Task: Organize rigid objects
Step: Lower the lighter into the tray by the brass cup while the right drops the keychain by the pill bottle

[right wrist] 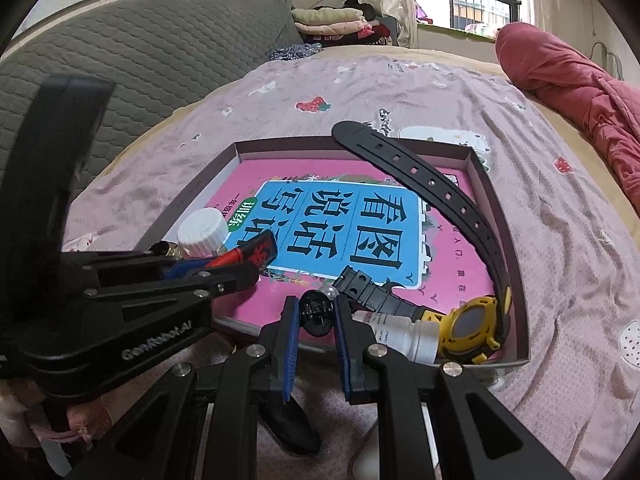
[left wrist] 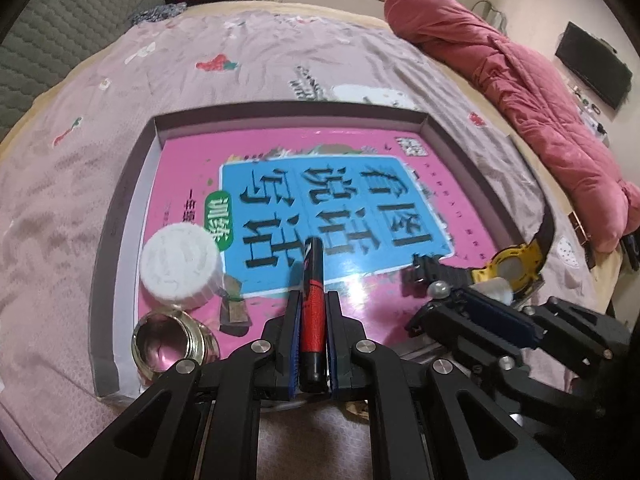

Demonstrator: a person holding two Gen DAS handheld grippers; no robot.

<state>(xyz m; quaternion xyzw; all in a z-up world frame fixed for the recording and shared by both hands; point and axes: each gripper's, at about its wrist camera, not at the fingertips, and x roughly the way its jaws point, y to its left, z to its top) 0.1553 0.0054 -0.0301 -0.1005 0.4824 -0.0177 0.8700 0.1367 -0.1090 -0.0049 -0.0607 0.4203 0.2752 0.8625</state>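
Observation:
A shallow box (left wrist: 132, 184) on the bed holds a pink and blue book (left wrist: 336, 200). My left gripper (left wrist: 314, 300) is shut on a red and black marker (left wrist: 313, 300) and holds it over the book's near edge. My right gripper (right wrist: 316, 312) is shut on a small black hair clip (right wrist: 317, 314) just above the box's near wall. In the box lie a yellow watch with a black strap (right wrist: 472, 326), a small white bottle (right wrist: 404, 334), a white cap (left wrist: 180, 268) and an open glass jar (left wrist: 168, 344). The right gripper also shows in the left wrist view (left wrist: 472, 300).
The pink patterned sheet (left wrist: 240, 72) surrounds the box. A red quilt (left wrist: 520, 80) lies along the right side. A grey padded headboard (right wrist: 140, 52) and folded clothes (right wrist: 332, 20) stand at the far end. A dark object (right wrist: 288, 424) lies below the right gripper.

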